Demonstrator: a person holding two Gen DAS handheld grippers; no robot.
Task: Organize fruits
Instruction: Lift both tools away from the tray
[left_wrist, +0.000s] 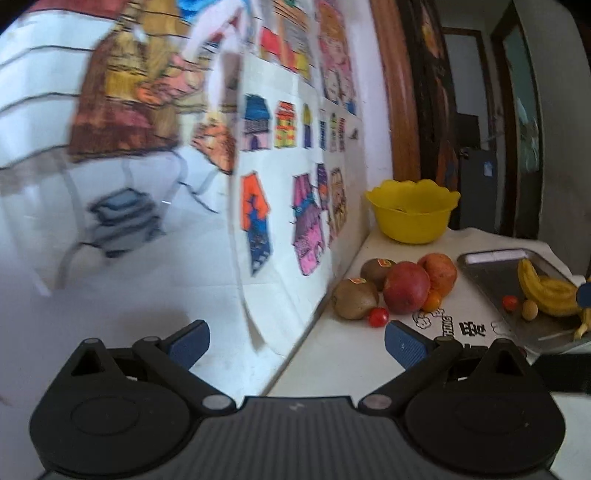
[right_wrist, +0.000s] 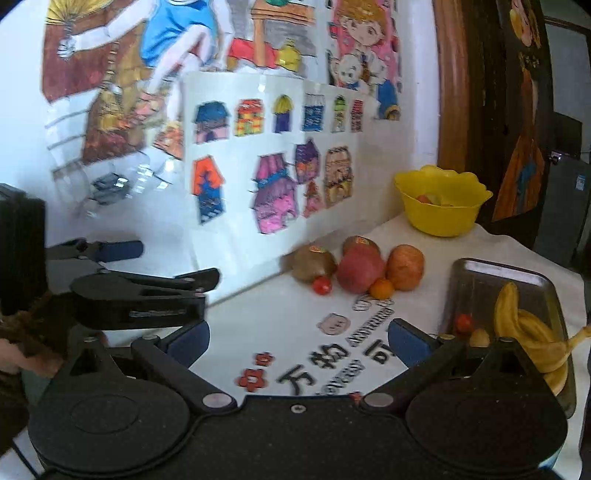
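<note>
Yellow bananas (right_wrist: 524, 332) lie bunched in the steel tray (right_wrist: 476, 284) on my right side of the table, their long curve running from the tray's far end toward me, with the stem end hooking out over the tray's near right rim. Just beside them in the tray sit a small red tomato (right_wrist: 463, 322) and a pale round fruit (right_wrist: 479, 336) that I cannot name. Left of the tray, close against the wall, the loose fruit is huddled together: a red apple (right_wrist: 359, 271) in the middle, an orange-red apple (right_wrist: 405, 266) to its right, two brown kiwis (right_wrist: 313, 263) with stickers to its left and behind it, a cherry tomato (right_wrist: 322, 285) and a small orange fruit (right_wrist: 381, 288) in front. The yellow scalloped bowl (right_wrist: 441, 216) stands at the far end of the table, well apart from the pile. My right-wrist view looks into the bowl and shows something orange and pale inside; my left-wrist view sees mostly its outer wall, the contents unclear. The right view also shows my left gripper (right_wrist: 173, 264) from the side, off to the left near the drawing-covered wall. Both my left gripper (left_wrist: 297, 341) and right gripper (right_wrist: 298, 341) have their blue-padded fingers spread wide, holding nothing.
</note>
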